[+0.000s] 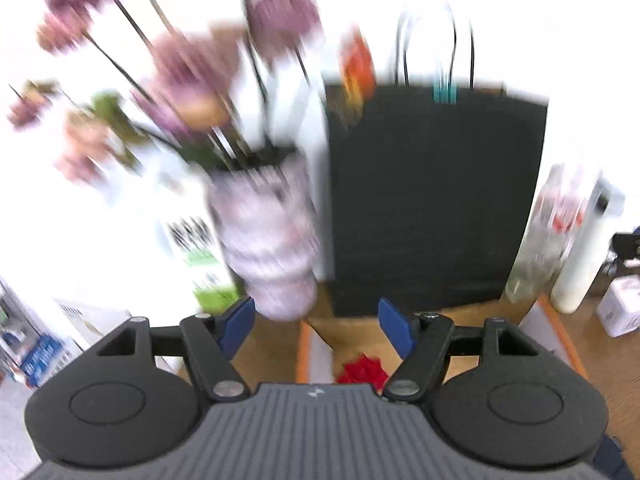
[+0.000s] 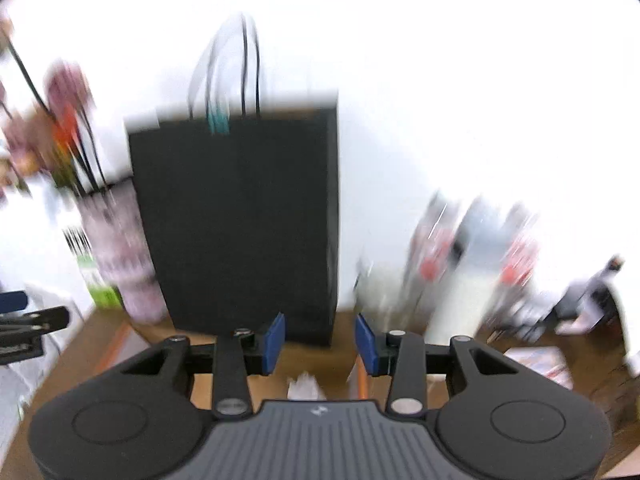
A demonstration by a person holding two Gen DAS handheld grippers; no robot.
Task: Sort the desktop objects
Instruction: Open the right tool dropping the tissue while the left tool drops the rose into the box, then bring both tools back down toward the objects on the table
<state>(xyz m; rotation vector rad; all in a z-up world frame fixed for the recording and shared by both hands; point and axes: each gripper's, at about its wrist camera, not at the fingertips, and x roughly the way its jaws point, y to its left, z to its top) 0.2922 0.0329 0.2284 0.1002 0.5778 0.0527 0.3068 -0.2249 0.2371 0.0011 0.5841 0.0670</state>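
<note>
A small red crinkly thing (image 1: 362, 369) lies low on the brown wooden tabletop (image 1: 272, 344), just under the left gripper (image 1: 316, 330), between a flat white tray with an orange rim (image 1: 310, 354) and the gripper's right finger. In the right wrist view a small white crumpled thing (image 2: 306, 386) lies just under the right gripper (image 2: 320, 345). These look like the things to sort (both are blurred, so what they are cannot be told).

The left gripper's jaws are spread wide and hold nothing. The right gripper's jaws are also apart, a bit less wide, and hold nothing.

Behind them stands a tall black paper bag with thin handles (image 1: 436, 200), upright on the tabletop. Just to its left is a pale pink patterned vase (image 1: 268, 240) full of purple and pink flowers (image 1: 192, 64). To the bag's right stand some clear and white bottles (image 1: 560, 248), near each other.

Both views are smeared, so the hands seem to be moving fast. No thing is picked up yet, so this looks like an early step: reaching for something. Next, a gripper would need to tip down over one small thing, get a finger on each side, and then squeeze gently.
</note>
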